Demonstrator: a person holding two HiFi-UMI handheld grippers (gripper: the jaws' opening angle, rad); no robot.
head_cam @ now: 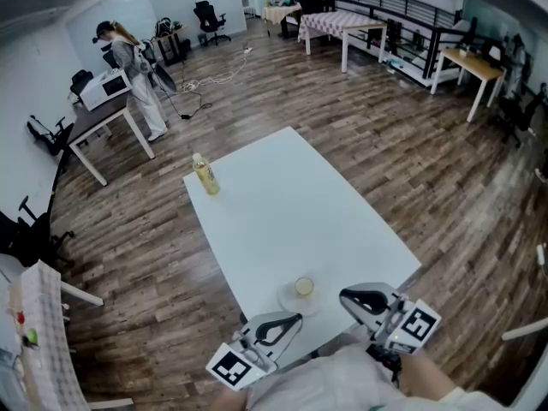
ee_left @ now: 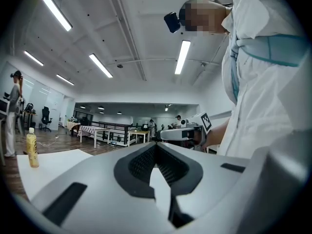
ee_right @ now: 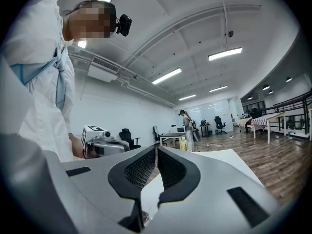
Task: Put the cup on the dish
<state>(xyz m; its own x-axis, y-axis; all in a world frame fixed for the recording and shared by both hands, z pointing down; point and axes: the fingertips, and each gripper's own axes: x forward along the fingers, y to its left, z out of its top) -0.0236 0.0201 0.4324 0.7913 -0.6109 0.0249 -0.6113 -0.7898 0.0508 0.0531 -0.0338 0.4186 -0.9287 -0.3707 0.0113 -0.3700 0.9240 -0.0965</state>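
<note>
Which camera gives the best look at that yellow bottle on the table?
The left gripper view: the bottle stands side-on, visible from cap to base. The head view shows it smaller, from above. The right gripper view gives only a small yellow glimpse.

Right gripper [ee_right: 156, 148], fingers together, nothing between.

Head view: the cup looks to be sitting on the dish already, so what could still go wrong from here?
1. The dish holding the cup lies close to the near edge of the table; a nudge toward the person could probably push it off.
2. The left gripper and the right gripper, both shut and empty, sit on either side of the dish; a careless sweep by either might knock the cup over.
</note>
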